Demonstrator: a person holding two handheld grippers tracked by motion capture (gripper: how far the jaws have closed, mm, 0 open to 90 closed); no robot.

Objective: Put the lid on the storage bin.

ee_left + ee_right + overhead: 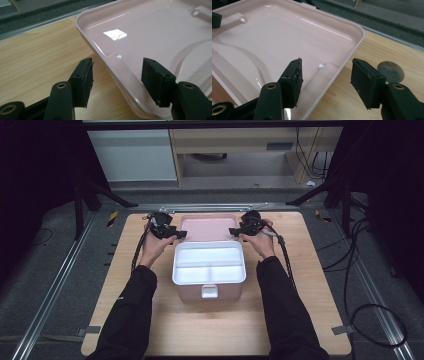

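Centrally on the wooden table (150,320) stands a pale pink box (210,292) with its lid (207,227) swung fully open and lying back flat behind it, inner face up. That inner face is smooth, glossy pink plastic with a raised rim, rounded corners and a shallow curved step moulded across it; small white pegs sit near its side edges. Seated in the top of the box is a white tray (209,262) divided into one long compartment at the back and two smaller ones at the front; all three look bare. A white latch (210,291) hangs at the front wall of the box. The left gripper (172,234) sits at the lid's left edge, jaws apart, one jaw outside over the wood and the other over the lid's inner face, so the rim lies between them unpressed. The right gripper (235,232) stands likewise at the lid's right edge, jaws apart astride the rim, not clamping it. A round grey disc (390,71) is set into the table just beside the right jaw.
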